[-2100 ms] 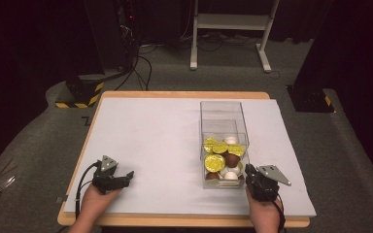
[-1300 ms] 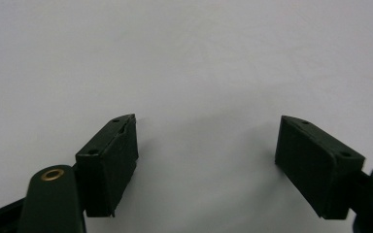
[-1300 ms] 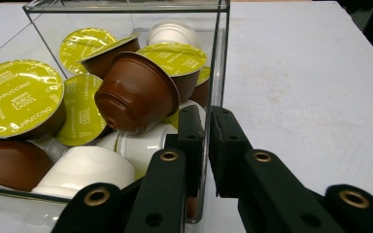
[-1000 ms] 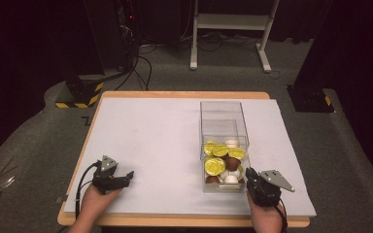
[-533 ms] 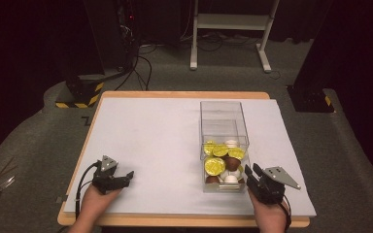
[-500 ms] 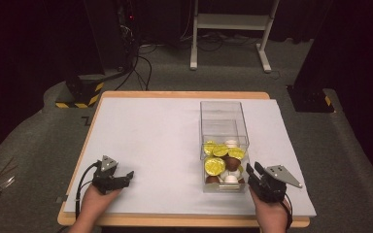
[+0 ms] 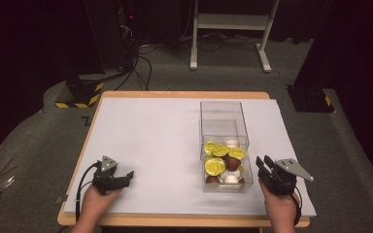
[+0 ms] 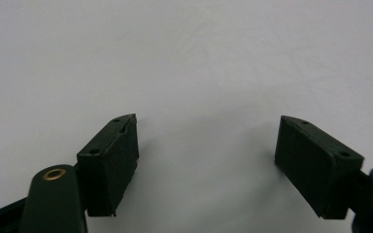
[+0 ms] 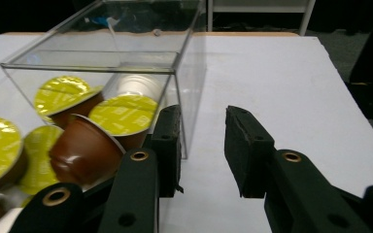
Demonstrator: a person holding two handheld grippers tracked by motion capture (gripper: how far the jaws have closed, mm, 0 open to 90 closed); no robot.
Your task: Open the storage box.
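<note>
1. Lying on the white surface [image 7: 155, 131], right of centre: clear plastic box [image 7: 223, 145], long axis running away from the person, near end packed with coffee capsules [image 7: 222, 162] — yellow foil lids, brown bodies, a few white ones.
2. Sitting just right of the box's near end: right tongs [image 7: 266, 164], jaws pointing away along the box's long side. Having just been opening, now parted a moderate gap with nothing between the pads.
3. Showing in the right gripper view: right tongs [image 9: 201, 145] with the inner jaw close against the clear side wall, whether touching being unclear, the other jaw over bare surface; capsules lying behind that wall, up and left of the jaws.
4. Resting well apart at the near left edge: left tongs [image 7: 124, 177], gaping wide over bare white surface in the left gripper view [image 8: 206, 162], holding nothing.
5. Judging the right hand far nearer; reaching the capsules likely meaning lifting up and over the wall leftward.
</note>
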